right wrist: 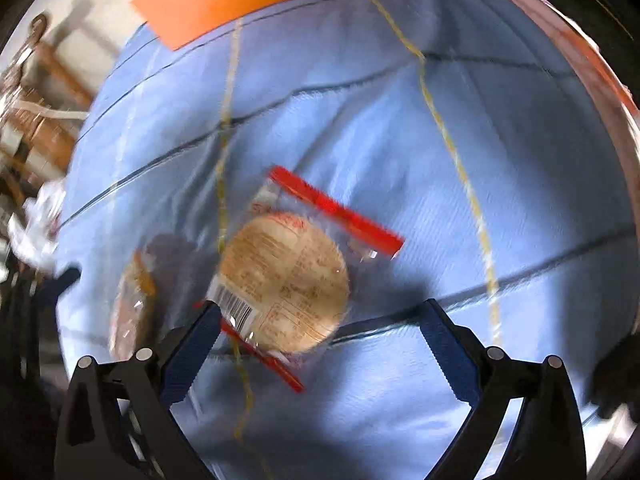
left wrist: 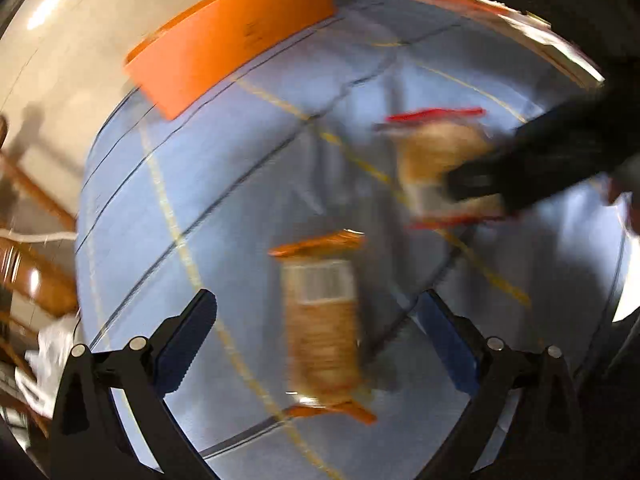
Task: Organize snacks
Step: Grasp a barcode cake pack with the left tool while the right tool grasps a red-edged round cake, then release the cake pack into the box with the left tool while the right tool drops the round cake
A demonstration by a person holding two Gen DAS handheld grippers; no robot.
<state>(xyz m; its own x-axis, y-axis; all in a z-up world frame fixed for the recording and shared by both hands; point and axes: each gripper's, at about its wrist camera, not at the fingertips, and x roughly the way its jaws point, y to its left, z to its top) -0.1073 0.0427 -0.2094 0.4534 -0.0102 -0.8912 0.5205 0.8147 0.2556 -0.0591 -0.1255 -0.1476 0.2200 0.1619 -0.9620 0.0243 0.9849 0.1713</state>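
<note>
Grippers left [left wrist: 316,312] and right [right wrist: 320,320] gape; 2 blurred packets [left wrist: 320,320] [right wrist: 284,284] probably hold crackers.

A home dining spot.
Blue checked tablecloth [right wrist: 400,120] over the table, wooden chairs [left wrist: 28,264] beside its left edge, pale floor [left wrist: 80,40].

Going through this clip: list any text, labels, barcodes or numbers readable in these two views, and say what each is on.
None can be read as words.
Red-edged snack pack: barcode and reddish print on its round label, too small and blurred to read.
Orange-edged snack pack: a white barcode-like patch, smeared by motion.
Orange box: a small dark mark, illegible in both views.
Blue cloth: only lines, no text.
</note>
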